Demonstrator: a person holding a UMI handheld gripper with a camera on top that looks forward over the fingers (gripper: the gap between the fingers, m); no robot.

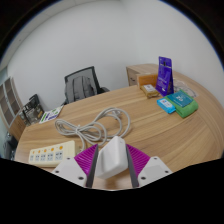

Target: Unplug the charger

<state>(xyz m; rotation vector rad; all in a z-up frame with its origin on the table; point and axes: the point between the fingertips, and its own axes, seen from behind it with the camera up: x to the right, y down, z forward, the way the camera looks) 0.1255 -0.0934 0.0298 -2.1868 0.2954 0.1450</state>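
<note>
Charger between hand-held gripper fingers; power strip left, cable beyond.

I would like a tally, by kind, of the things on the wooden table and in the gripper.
White charger, between the gripper's fingers: 1
White coiled cable: 1
White power strip: 1
Boxes: 3, purple upright, teal flat, small green
Total: 6

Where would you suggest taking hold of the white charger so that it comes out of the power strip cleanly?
Grip the white charger by its two flat side faces, coming straight on from this side. It already stands between the hand-held gripper fingers, plugged in beside the power strip; its cable trails away beyond.
</note>
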